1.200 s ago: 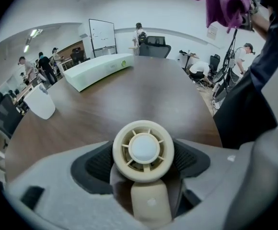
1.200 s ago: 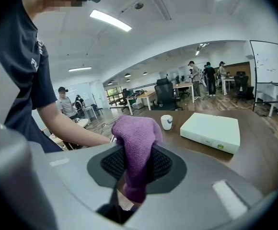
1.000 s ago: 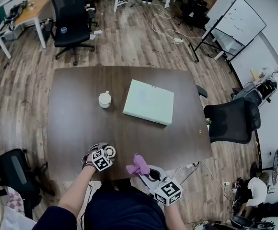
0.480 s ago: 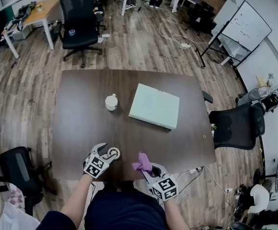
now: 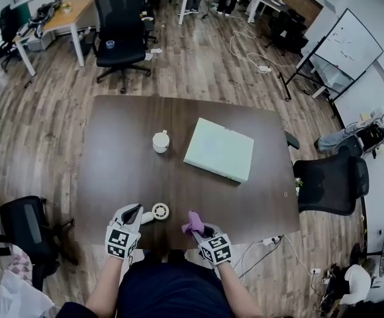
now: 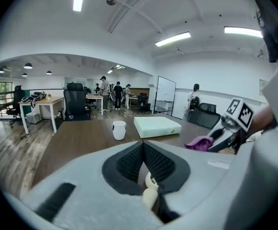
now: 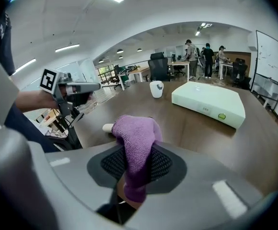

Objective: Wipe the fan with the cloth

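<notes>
A small white hand fan (image 5: 160, 211) lies on the dark table (image 5: 112, 171) near its front edge, handle pointing left. My left gripper (image 5: 134, 211) hangs just left of it, above the table. Its jaws have just been closing and now stand shut with nothing between the pads (image 6: 129, 159). Through the gap under them I see the fan (image 6: 150, 186) below. My right gripper (image 5: 202, 230) is shut on a purple cloth (image 5: 193, 222), just right of the fan. In the right gripper view the cloth (image 7: 135, 133) stands out of the jaws, the fan's handle (image 7: 108, 127) beside it.
A white cup (image 5: 161, 141) and a flat pale green box (image 5: 220, 150) sit mid-table. Black office chairs stand behind the table (image 5: 120, 25) and at its right (image 5: 331, 184). People stand by desks at the far end of the room (image 7: 203, 54).
My left gripper drew back from the fan, rose and shut, leaving the fan on the table. My right gripper came down with the cloth, closer to the fan.
</notes>
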Action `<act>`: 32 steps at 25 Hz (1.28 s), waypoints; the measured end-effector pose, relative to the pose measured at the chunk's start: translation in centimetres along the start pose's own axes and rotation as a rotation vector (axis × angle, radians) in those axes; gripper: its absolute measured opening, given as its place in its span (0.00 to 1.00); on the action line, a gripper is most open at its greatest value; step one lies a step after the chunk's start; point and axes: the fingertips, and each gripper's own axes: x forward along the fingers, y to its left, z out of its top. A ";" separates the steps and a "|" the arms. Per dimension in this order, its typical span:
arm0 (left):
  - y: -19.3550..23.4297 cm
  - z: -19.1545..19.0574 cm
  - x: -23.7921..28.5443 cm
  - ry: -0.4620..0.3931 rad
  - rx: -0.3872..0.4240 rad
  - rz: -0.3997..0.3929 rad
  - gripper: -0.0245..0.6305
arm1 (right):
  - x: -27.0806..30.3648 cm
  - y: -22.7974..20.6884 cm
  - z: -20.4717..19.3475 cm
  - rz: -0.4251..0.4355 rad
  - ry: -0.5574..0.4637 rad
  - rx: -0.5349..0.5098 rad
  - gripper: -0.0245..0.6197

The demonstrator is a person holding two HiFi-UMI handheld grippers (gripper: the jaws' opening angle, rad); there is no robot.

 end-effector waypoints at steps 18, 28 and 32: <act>0.3 -0.7 -3.9 -0.011 -0.026 0.114 0.03 | 3.1 -1.9 0.6 0.012 0.031 -0.006 0.18; 0.1 -1.4 -3.6 0.002 -0.060 0.108 0.03 | 2.0 -0.8 2.3 0.040 -0.019 -0.022 0.18; 0.0 -1.6 -3.3 0.007 -0.059 0.105 0.03 | 1.5 -0.5 2.8 0.060 -0.042 -0.016 0.18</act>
